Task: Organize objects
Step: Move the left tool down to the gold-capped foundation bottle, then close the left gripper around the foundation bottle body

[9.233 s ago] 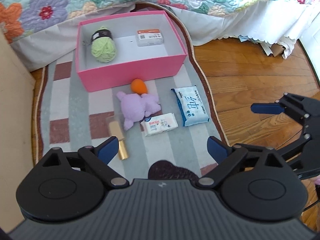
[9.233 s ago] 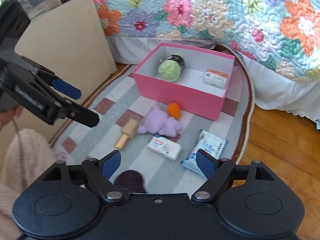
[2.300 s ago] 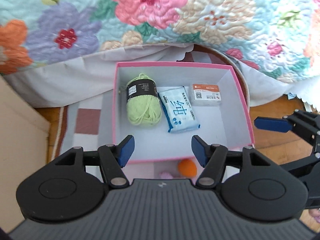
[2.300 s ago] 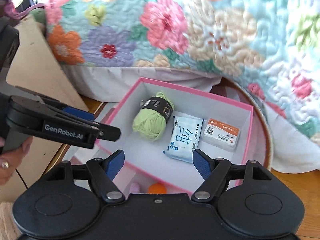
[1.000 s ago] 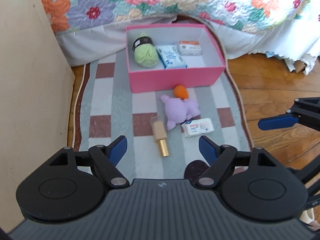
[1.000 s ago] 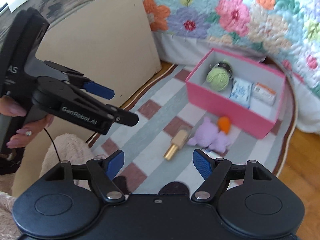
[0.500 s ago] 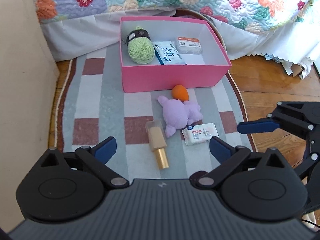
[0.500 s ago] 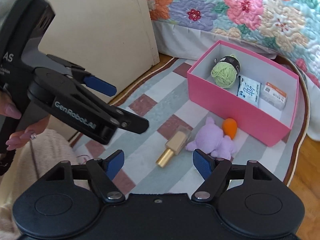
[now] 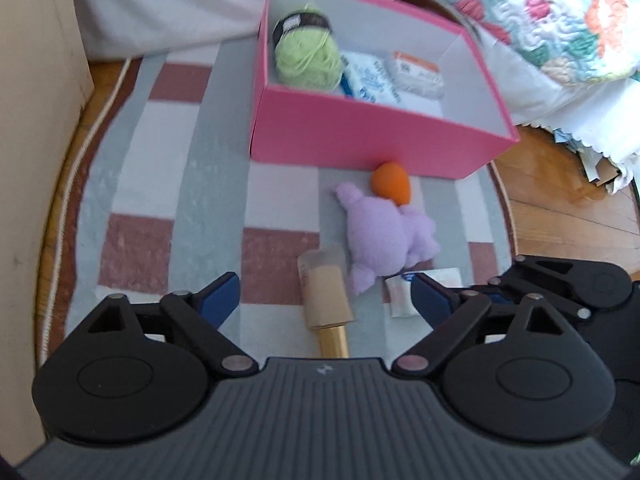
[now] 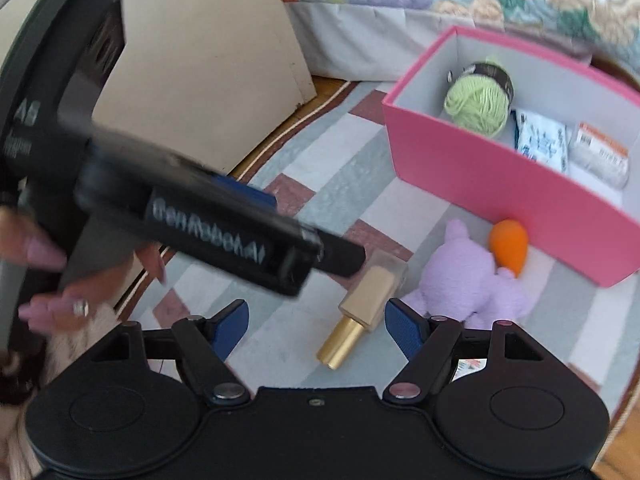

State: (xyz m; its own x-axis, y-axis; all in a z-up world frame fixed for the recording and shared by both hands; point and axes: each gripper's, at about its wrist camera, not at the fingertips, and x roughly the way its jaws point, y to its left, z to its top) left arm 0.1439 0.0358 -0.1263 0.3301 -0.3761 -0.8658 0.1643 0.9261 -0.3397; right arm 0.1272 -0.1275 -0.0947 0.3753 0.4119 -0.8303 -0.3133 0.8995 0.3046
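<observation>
A pink box [image 9: 360, 140] [image 10: 500, 184] on the striped rug holds a green yarn ball [image 9: 308, 58] [image 10: 478, 106], a blue-white wipes pack [image 9: 370, 76] [image 10: 542, 140] and a small white-orange box [image 9: 416, 74] [image 10: 600, 152]. In front of it lie an orange egg-shaped sponge [image 9: 391, 182] [image 10: 508, 245], a purple plush toy [image 9: 384, 240] [image 10: 472, 284], a tan-and-gold bottle [image 9: 326, 300] [image 10: 364, 304] and a small white wipes pack [image 9: 404, 296]. My left gripper [image 9: 326, 302] is open, low over the bottle. My right gripper [image 10: 316, 324] is open and empty, just behind the bottle.
A beige panel [image 9: 36, 120] [image 10: 192, 60] stands at the left of the rug [image 9: 168, 184]. A floral quilt [image 9: 560, 12] hangs over the bed behind the box. Wooden floor [image 9: 568, 200] lies to the right. The left gripper's body [image 10: 200, 216] crosses the right wrist view.
Both grippers have moved down and forward toward the items on the rug. The left gripper now straddles the bottle's view and sits close in front of the right camera.
</observation>
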